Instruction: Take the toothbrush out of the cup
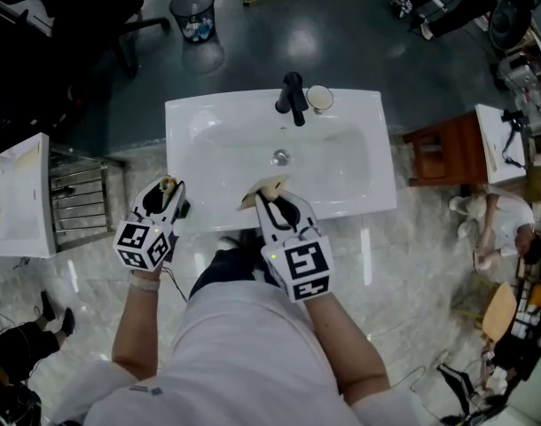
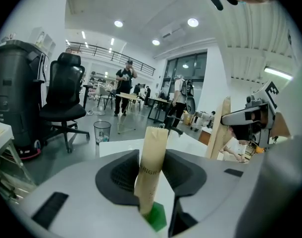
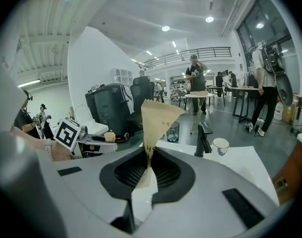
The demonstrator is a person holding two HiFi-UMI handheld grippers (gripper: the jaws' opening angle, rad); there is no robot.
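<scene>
Pinching a tan paper sleeve (image 2: 153, 150) upright between them, the jaws of the left gripper (image 2: 152, 165) press on its two flat sides. A green end (image 2: 157, 218) pokes out at the foot of the sleeve, low between the jaws. I take it for the toothbrush handle, though the paper hides the rest. The right gripper (image 3: 150, 167) has its jaws pressed together on a paper scrap (image 3: 158, 120) of the same tan, which flares wide and ragged above the pads — thin stuff, with nothing stiff inside it that I can see.

Farther out, the white cup (image 3: 220, 145) stands on the back rim of the sink (image 1: 208, 118), just beside the black faucet (image 3: 202, 138) and well apart from both grippers. No brush shows above its rim in either view that takes it in. So the toothbrush seems to be out of the cup and in the left gripper's hold.

The toothbrush should be light and stiff along its handle. The paper round it looks smooth and loose, though, so the brush may slip lengthwise inside the sleeve under a slack grip. The safest hold is probably across the handle, where the pads bear on something hard through the paper — not on empty paper, which would only crumple.
</scene>
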